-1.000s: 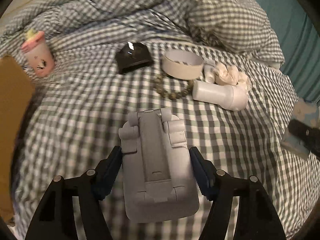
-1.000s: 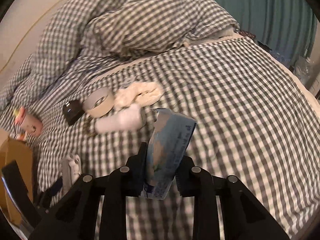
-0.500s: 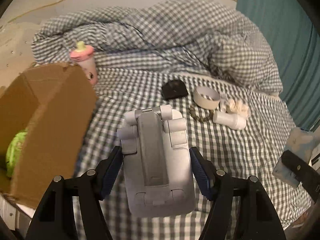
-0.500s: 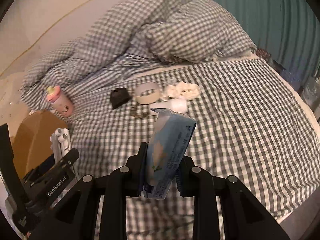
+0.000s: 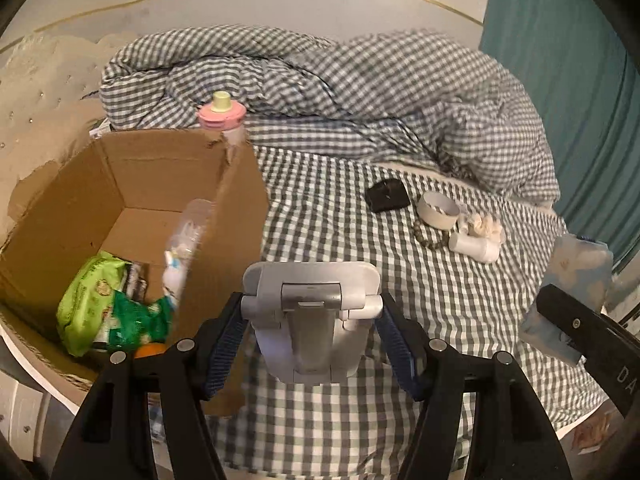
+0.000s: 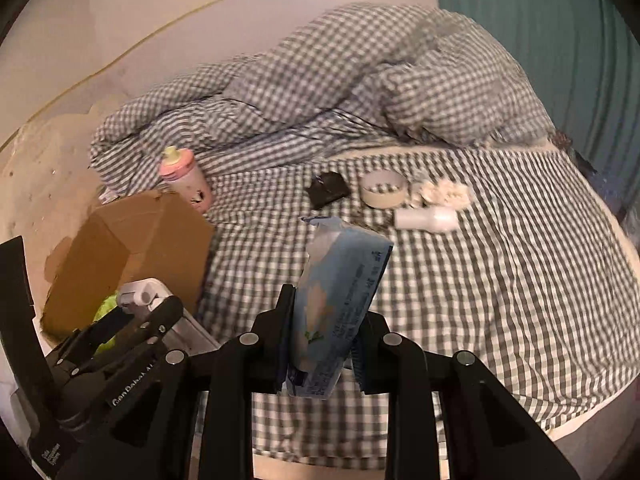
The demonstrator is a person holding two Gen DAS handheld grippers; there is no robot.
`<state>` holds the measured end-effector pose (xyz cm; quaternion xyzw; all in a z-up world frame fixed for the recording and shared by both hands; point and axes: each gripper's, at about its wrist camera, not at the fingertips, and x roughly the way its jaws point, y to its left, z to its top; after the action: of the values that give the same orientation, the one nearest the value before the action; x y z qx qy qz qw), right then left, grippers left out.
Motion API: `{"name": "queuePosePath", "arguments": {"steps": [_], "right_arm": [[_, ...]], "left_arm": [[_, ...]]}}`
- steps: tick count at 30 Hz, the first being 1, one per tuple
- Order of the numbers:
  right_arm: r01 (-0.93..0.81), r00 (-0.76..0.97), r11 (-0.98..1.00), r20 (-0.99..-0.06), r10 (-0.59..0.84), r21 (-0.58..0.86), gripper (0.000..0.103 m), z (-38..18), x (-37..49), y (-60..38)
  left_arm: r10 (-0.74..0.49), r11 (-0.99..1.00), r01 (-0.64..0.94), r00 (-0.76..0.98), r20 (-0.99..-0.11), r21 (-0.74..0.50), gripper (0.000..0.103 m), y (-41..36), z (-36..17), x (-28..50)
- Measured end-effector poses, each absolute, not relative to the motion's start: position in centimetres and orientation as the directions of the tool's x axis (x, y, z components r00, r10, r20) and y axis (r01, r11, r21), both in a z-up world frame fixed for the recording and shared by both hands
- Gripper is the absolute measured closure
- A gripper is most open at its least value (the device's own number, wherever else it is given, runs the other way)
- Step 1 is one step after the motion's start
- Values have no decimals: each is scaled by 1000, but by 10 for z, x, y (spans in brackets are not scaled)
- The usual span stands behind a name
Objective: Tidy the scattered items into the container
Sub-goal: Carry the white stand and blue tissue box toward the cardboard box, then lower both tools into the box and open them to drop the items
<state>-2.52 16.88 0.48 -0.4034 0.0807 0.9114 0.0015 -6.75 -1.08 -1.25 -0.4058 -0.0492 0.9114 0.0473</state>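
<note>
The cardboard box [image 5: 132, 208] stands open-topped, packets [image 5: 108, 304] filling only its near corner. A pink bottle [image 5: 222, 118] stands just behind its far wall.

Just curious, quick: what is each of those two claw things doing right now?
Left gripper: closed on the grey folding stand.
Right gripper: closed on the blue tissue pack.

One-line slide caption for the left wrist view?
Left claw grips a grey folding stand beside the open cardboard box on a checked bed.
</note>
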Motion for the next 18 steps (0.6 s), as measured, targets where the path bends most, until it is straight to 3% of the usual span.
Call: {"name": "queuePosePath", "arguments": {"steps": [10,18], "right_arm": [[76,-687,-991,-714,-134,113,79,44,-40,81],[245,-644,-961,-719,-262,132,79,47,-66,-9]], "left_arm": [[119,-981,16,-730,-673,-191,36,-84,45,-67],[-14,-974,164,-739,-673,-160,36,-164,54,-77]]}}
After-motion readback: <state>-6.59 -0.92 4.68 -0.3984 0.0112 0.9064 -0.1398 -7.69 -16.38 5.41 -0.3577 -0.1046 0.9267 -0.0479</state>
